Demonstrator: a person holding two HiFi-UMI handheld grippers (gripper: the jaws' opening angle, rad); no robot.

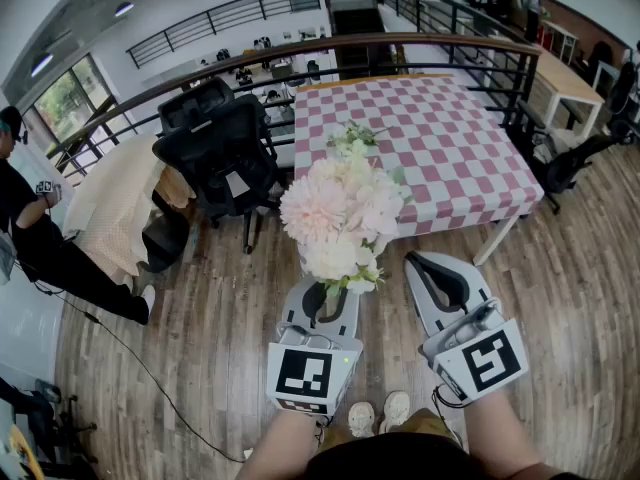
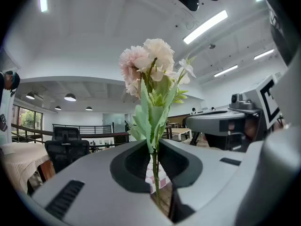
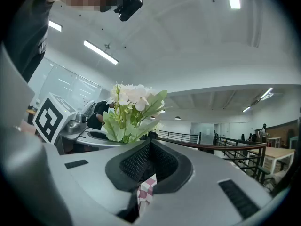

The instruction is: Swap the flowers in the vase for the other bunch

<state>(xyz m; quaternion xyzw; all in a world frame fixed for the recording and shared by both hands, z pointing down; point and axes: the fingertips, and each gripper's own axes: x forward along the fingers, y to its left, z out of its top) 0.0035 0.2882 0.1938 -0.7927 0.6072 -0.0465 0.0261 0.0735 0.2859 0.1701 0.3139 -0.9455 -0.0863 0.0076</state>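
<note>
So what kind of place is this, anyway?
Most likely an open-plan office on an upper level. A black office chair stands on the wooden floor, a railing runs along the edge with desks beyond it, and strip lights line the ceiling.

Our two grippers share one build. The left gripper [image 1: 328,290] and the right gripper [image 1: 430,266] have smooth light-grey shells with rounded jaws, lined on the inside with black pads [image 3: 136,164] that have a fine ribbed grid. Short dark slots [image 3: 237,197] are cut into the tops of the shells. Each gripper carries a white cube printed with a black square marker: the left cube [image 1: 305,373] and the right cube [image 1: 490,360]. A thin black cable [image 1: 440,400] curls beneath the right cube. We wear a dark top [image 1: 420,460], tan trousers [image 1: 425,425] and pale shoes [image 1: 378,415]. A small black camera [image 3: 129,4] sits on our head.
</note>
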